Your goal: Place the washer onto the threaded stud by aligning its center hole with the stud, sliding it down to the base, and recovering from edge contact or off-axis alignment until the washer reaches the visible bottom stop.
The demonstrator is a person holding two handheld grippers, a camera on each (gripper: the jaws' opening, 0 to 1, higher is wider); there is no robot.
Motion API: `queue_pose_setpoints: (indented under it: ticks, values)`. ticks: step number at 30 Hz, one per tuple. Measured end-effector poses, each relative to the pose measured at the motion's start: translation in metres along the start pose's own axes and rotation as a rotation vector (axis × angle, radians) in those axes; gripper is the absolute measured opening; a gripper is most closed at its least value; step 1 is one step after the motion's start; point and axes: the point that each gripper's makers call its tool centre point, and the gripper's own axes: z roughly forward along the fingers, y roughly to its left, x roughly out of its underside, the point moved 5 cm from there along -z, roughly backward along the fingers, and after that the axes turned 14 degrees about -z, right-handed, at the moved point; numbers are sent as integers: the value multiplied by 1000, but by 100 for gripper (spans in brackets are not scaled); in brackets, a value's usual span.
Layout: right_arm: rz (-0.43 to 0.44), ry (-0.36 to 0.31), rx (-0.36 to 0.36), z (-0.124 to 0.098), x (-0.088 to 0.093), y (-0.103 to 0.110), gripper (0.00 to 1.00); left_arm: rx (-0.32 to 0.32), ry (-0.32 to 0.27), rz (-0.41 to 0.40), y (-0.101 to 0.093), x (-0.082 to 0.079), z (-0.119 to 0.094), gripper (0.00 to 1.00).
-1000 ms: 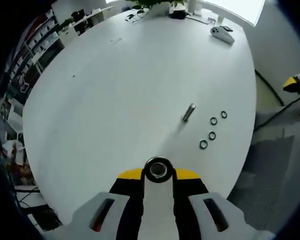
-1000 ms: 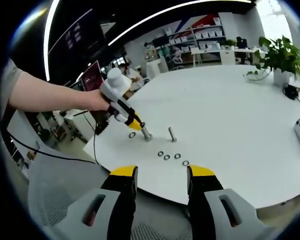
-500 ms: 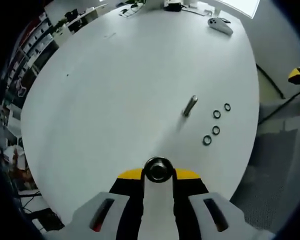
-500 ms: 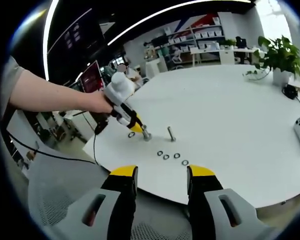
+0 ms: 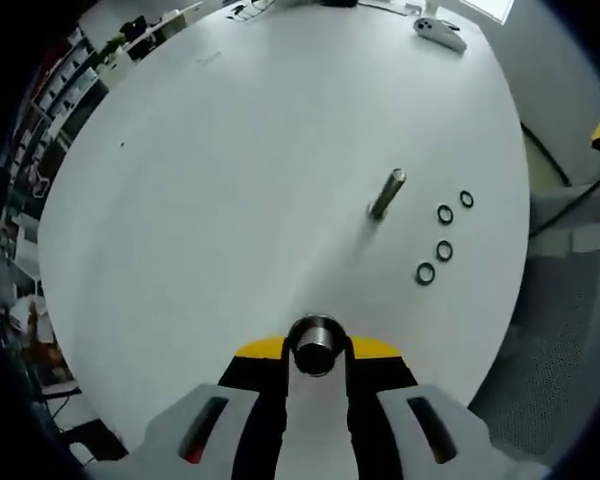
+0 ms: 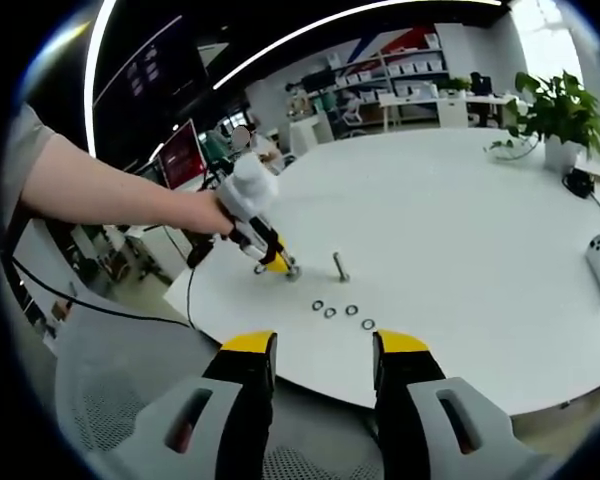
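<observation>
Two studs: left gripper (image 5: 316, 362) clenched on stud (image 5: 315, 345), upright stud (image 5: 385, 194). Four washers (image 5: 444, 232). Right gripper (image 6: 323, 362) jaws released.

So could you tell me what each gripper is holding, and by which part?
The left gripper is shut on an upright metal stud, gripped by its sides. The right gripper is open, holding nothing.

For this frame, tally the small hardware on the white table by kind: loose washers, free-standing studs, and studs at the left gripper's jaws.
Loose washers: 4
Free-standing stud: 1
Stud at the jaws of the left gripper: 1
Total: 6 pieces on the table
</observation>
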Motion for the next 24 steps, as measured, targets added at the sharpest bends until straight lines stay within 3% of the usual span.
queue_pose_setpoints:
  ticks: [8,24]
  values:
    - [2,0,0,0,0,0,40,1,32,5,1,1,9,19]
    - [6,1,1,0,1,0,40,11,34,-43,1,4,13,20]
